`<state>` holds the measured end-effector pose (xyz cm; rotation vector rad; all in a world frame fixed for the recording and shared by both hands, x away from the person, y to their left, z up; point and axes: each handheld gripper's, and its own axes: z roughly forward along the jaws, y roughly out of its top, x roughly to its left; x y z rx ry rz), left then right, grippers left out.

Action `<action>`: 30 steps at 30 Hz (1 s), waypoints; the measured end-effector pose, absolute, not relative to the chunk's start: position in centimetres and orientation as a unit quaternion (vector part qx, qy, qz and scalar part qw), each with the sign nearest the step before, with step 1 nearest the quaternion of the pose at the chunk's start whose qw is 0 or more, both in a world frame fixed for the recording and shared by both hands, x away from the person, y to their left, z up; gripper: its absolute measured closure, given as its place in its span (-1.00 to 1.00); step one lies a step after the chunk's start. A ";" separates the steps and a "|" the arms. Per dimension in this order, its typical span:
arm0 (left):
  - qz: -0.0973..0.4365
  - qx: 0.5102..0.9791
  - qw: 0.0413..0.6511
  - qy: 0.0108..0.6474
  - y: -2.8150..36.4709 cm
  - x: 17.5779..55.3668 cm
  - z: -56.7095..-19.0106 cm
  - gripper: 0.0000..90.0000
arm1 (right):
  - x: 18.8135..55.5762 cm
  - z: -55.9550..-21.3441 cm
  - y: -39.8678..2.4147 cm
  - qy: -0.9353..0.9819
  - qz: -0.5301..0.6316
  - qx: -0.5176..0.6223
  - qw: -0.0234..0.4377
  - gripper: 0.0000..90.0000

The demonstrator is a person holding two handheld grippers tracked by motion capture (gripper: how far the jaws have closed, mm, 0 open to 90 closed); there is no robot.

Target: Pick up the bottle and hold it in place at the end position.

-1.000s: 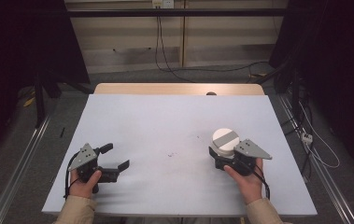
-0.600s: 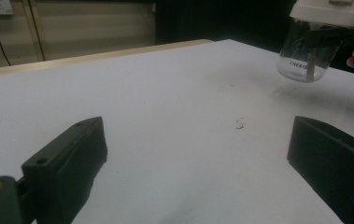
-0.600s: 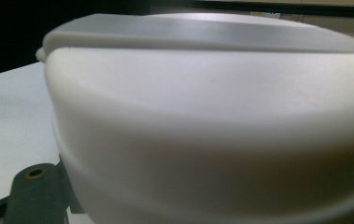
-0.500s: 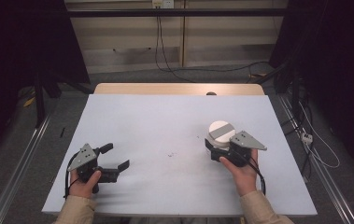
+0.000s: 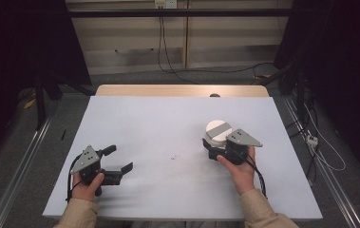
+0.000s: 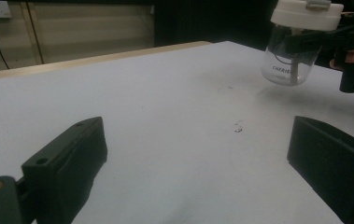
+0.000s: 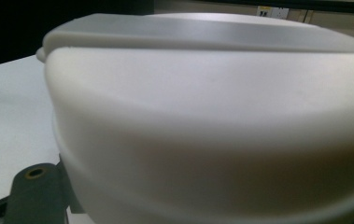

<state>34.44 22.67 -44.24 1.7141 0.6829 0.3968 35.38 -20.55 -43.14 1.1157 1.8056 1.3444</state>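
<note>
Clear jar (image 6: 290, 58) with white lid (image 5: 217, 129), lifted just off the white table (image 5: 158, 123) at its right, is clamped in my right gripper (image 5: 214, 147); my left gripper (image 5: 120, 160) rests near, jaws gaping, empty.

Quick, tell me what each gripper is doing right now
Left gripper: jaws open, holding nothing, resting low by the table.
Right gripper: jaws closed on a clear jar with a white lid, lifted off the table.
</note>
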 end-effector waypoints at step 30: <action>0.170 0.733 0.590 0.294 22.7 34.3 -44.3 -0.90 | 38.0 -43.4 -18.2 0.693 0.510 0.415 0.295 -0.59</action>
